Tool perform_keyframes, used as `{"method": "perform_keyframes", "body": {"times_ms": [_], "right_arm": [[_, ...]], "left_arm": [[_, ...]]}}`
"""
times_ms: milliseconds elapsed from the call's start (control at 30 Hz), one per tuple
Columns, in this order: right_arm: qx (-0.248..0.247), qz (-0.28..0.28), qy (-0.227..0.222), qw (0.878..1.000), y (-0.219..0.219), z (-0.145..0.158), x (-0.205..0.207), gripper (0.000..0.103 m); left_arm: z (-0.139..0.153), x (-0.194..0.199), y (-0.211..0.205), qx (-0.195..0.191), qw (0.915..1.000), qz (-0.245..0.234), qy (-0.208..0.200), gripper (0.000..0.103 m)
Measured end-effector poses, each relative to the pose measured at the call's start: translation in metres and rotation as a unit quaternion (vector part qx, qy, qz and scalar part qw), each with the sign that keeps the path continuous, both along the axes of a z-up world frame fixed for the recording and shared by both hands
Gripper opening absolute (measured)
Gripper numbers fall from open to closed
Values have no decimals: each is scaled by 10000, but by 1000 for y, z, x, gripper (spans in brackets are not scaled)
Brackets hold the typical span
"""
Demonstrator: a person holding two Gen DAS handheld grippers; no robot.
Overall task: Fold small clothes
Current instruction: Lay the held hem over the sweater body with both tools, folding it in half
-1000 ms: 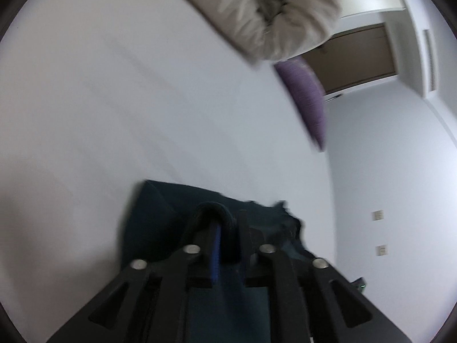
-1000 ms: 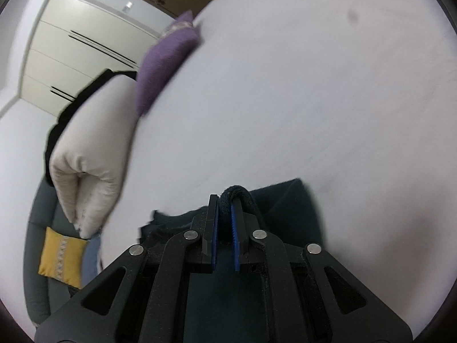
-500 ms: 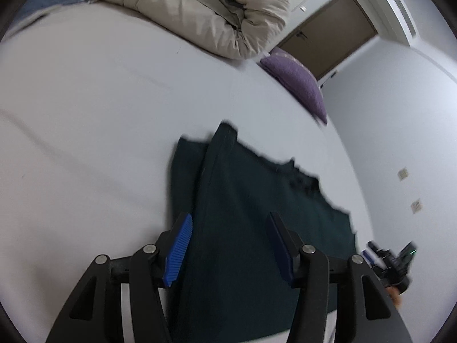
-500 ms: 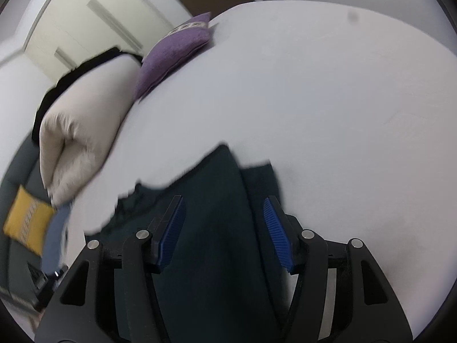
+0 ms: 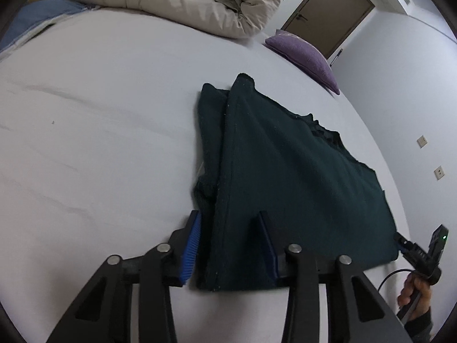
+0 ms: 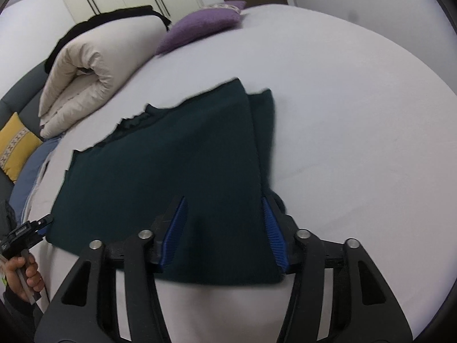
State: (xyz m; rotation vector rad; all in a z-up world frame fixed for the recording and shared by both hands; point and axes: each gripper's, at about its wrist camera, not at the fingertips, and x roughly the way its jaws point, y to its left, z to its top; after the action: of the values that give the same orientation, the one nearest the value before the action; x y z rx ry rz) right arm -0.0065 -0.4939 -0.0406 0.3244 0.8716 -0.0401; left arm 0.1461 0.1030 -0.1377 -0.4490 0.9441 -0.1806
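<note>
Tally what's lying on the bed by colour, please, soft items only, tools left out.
Dark green: 1, the folded garment
Purple: 1, the cushion
Beige: 1, the rolled duvet
Yellow: 1, the patterned cushion, which may sit just off the bed's edge
Total: 4

no readable text, label, brand, number or sign is found in either view. faint pale marks are noted on the black tool (image 6: 21,233) held at the frame edge, too small to be read.
</note>
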Motion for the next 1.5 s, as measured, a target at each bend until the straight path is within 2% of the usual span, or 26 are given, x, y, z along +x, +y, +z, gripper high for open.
{"method": "perform_keyframes", "body": {"times_ms": [67,167,233,333,467,500,533,633,800,1067,1300,1500], "right_arm": [[52,-101,28,9999,-4,-2,-4,37],[49,-109,53,9999,-6,-5,-6,34],[-5,-87,85,9999,-6,-7,-6,34],[-24,-81,115,9999,-6,-8,-4,34],[-130,-23,160,9998,-3,-10,-5,33],[-210,38,174,9996,0,-11,-5,29],[-326,67,184,9993,2,-10,-5,19],[-435,-2,138,9990,2,-6,-8,8],[-409,-103,62,9991,-3,-2,-15,5],[-212,-206,-11,9996,-3,3,-28,5],[252,-386,126,9989,-18,-17,-42,5],[278,-392,109,9988,-19,-25,-42,5]], "left_arm": [[-3,0,1,16,10000,10,22,38],[-5,1,2,-3,10000,40,30,32],[-4,0,1,57,10000,38,24,28],[-2,-1,-1,144,9999,28,-22,15],[-1,-2,-4,260,9996,20,-84,10],[-1,-3,-3,258,9996,31,-93,10],[0,-3,-3,251,9996,39,-94,10],[0,-5,-3,241,9996,38,-109,9],[4,-7,-4,298,9994,-97,-165,9],[5,-13,3,92,9998,-84,-166,7],[-3,-22,9,-8,9999,-57,-97,7],[-8,-18,12,-31,10000,-44,-46,7]]}}
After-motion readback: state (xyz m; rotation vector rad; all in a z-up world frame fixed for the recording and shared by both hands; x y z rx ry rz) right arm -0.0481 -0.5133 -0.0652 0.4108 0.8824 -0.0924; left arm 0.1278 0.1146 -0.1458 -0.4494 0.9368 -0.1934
